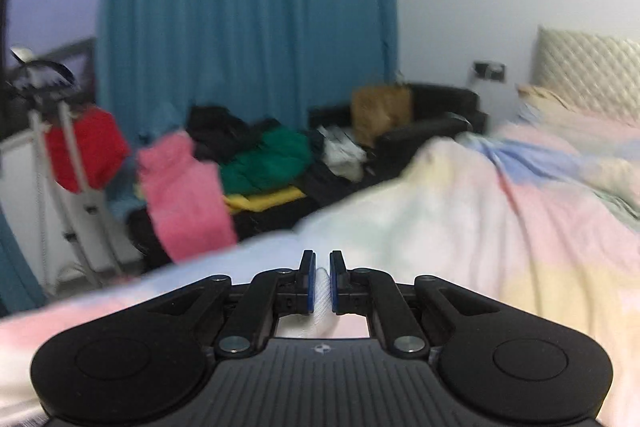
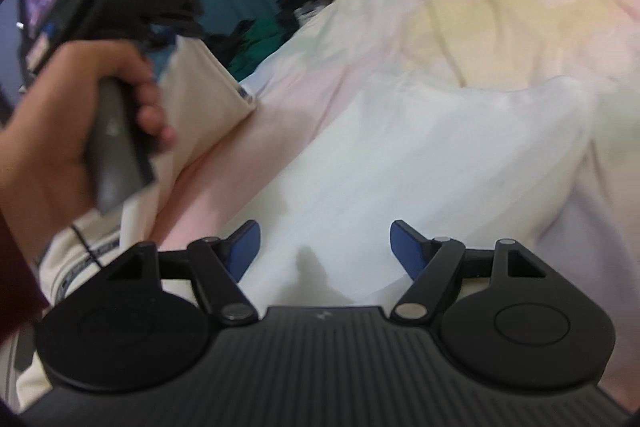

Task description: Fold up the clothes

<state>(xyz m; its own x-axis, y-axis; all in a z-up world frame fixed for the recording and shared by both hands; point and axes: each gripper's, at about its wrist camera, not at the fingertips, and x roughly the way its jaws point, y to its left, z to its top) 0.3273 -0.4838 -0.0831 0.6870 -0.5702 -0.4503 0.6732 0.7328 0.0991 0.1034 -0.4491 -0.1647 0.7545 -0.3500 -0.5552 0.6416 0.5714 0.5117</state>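
Note:
My left gripper [image 1: 322, 281] is shut on a pinch of white cloth [image 1: 322, 291], seen between its blue pads. In the right wrist view the left gripper [image 2: 176, 7] is held up at the left by a hand, and a cream garment with a dark striped hem [image 2: 200, 95] hangs from it, lifted off the bed. My right gripper [image 2: 325, 247] is open and empty, low over white fabric [image 2: 420, 155] spread on the pastel bedspread [image 2: 480, 7].
A heap of clothes [image 1: 260, 163] in pink, green, yellow and black lies beyond the bed's far edge, before a teal curtain [image 1: 248, 7]. A black sofa with a brown bag [image 1: 382, 107] stands behind. A pillow [image 1: 588, 67] is at the bed's head.

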